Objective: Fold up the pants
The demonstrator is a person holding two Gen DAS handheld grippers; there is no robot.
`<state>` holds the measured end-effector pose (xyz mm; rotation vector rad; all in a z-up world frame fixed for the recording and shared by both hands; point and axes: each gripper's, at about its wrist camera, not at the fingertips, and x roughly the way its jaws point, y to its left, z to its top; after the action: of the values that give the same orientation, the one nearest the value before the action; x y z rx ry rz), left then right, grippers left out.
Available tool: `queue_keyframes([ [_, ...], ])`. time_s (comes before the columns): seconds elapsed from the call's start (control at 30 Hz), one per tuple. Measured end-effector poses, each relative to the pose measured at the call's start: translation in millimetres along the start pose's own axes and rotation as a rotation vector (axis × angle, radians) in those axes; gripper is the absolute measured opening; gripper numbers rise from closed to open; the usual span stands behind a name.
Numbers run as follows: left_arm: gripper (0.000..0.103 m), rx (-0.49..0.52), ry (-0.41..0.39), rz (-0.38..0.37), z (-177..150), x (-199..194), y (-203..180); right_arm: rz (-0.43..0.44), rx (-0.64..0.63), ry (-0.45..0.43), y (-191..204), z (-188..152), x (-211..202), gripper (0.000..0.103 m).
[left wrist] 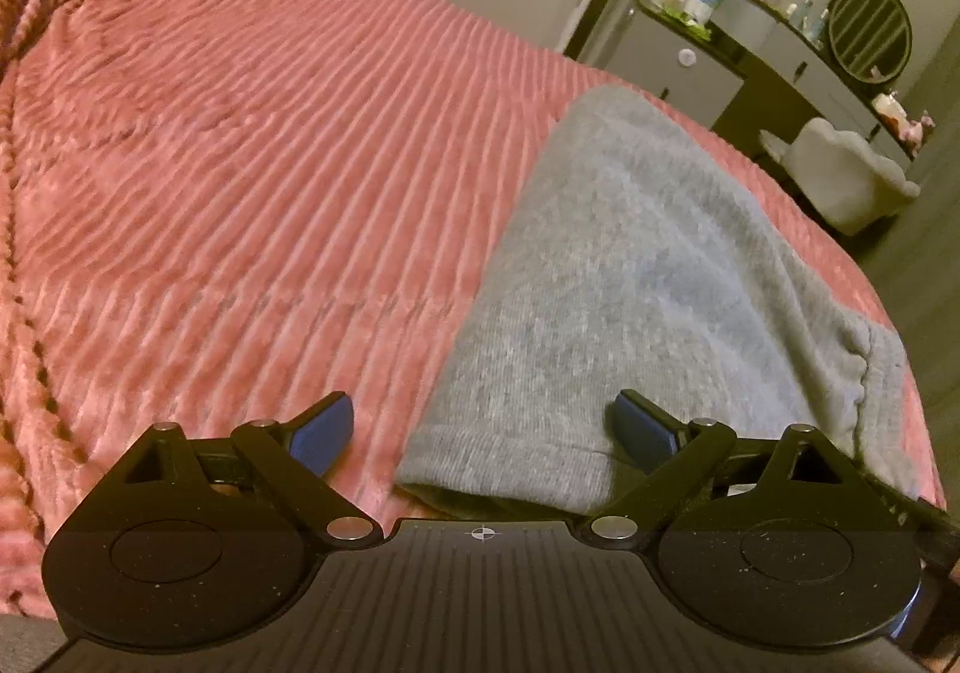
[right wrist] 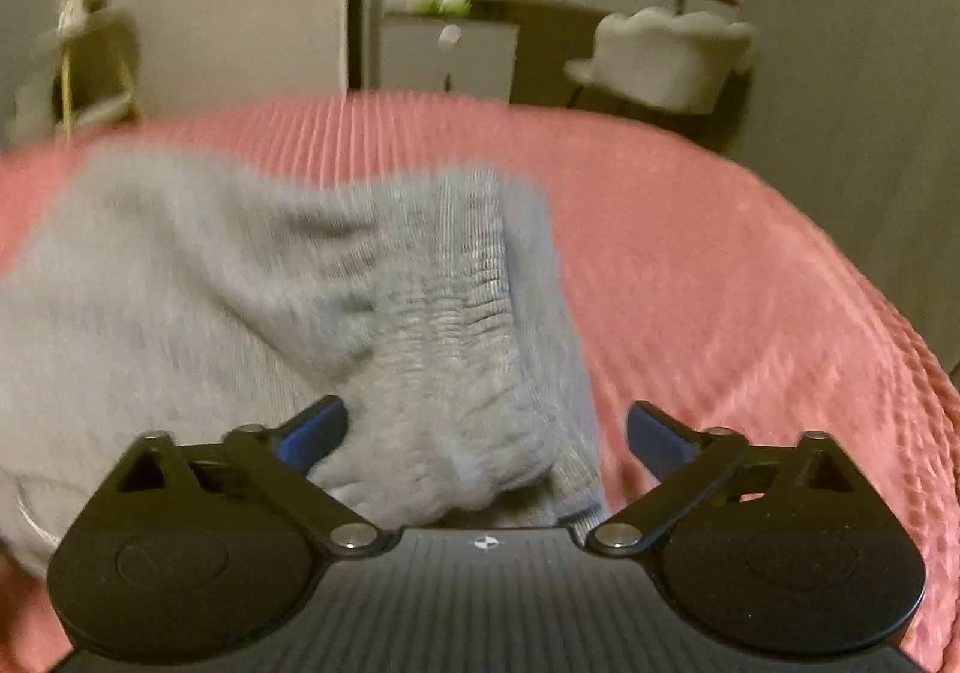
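Grey sweatpants [left wrist: 630, 277] lie folded on a pink ribbed blanket [left wrist: 240, 163]. In the left wrist view my left gripper [left wrist: 483, 424] is open, its blue-padded fingers either side of the near folded hem; whether they touch it I cannot tell. In the right wrist view the pants [right wrist: 180, 301] spread to the left, and their gathered elastic waistband [right wrist: 456, 325] runs towards the camera. My right gripper [right wrist: 486, 433] is open, with the waistband end between its fingers. The right view is blurred.
The blanket [right wrist: 720, 283] covers the bed, whose edge falls away at the right. Beyond it stand a grey dresser [left wrist: 750, 49] with small items and a round mirror [left wrist: 870, 31], and a white chair [left wrist: 840, 175]. A stool [right wrist: 90, 67] stands at the far left.
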<state>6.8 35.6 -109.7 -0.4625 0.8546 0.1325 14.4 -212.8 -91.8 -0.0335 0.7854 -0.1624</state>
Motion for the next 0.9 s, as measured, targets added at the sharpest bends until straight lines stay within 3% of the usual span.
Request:
queue_keyframes([
  [0.2, 0.097, 0.007, -0.002, 0.01, 0, 1, -1, 0.049, 0.093, -0.115, -4, -9, -48, 0.103],
  [0.33, 0.097, 0.023, -0.004, 0.012, -1, -1, -4, 0.04, 0.003, -0.054, 4, -27, -34, 0.103],
  [0.5, 0.097, 0.058, -0.019, 0.028, -3, -6, -8, 0.066, 0.119, -0.048, -5, -32, -25, 0.103],
  [0.7, 0.097, 0.108, -0.033, 0.043, -8, -16, -17, -0.005, 0.032, -0.11, 8, -40, -32, 0.103],
  [0.9, 0.098, 0.134, -0.019, 0.038, -10, -21, -18, 0.027, 0.107, -0.08, -2, -37, -30, 0.103],
])
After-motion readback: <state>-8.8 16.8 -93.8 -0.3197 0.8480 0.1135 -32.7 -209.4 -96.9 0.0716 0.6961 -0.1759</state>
